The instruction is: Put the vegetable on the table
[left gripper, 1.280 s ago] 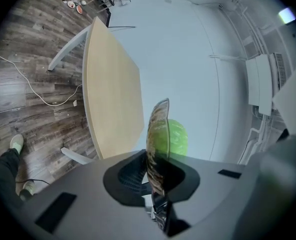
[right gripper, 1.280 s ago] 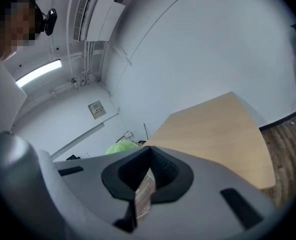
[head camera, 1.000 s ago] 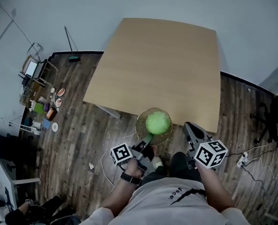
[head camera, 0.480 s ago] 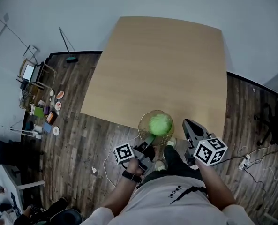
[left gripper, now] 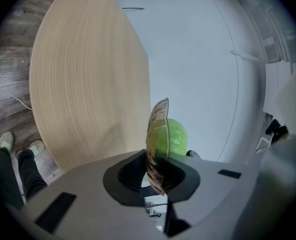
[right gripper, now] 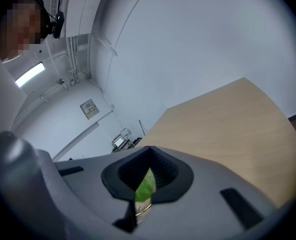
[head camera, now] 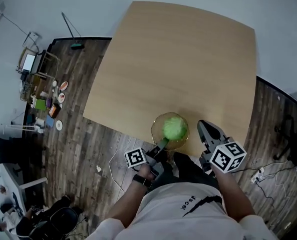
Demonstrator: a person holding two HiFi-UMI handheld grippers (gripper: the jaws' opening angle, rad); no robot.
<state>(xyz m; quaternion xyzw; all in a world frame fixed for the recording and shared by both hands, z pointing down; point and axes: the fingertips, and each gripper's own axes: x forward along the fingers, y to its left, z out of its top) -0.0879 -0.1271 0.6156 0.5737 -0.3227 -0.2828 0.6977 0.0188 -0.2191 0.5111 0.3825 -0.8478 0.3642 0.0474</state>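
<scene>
Your left tongs (head camera: 161, 145) are clamping the rim of a glass bowl (head camera: 156, 132) that is carrying the green cabbage (head camera: 175, 127) over the near edge of the counter (head camera: 173, 59). Your right tongs (head camera: 205, 129) are sitting pinched together on nothing, just beside it. The cabbage is looking round, firm and likely to roll, and the glass slick and breakable, so grip the cabbage across its middle. Clutter (head camera: 48, 104) is lying on the floor, well apart.

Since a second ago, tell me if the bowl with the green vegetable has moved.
Yes. In the head view the bowl, pinched by the left gripper, has gone forward: it sat mostly beyond the table's near edge, now more over it.
</scene>
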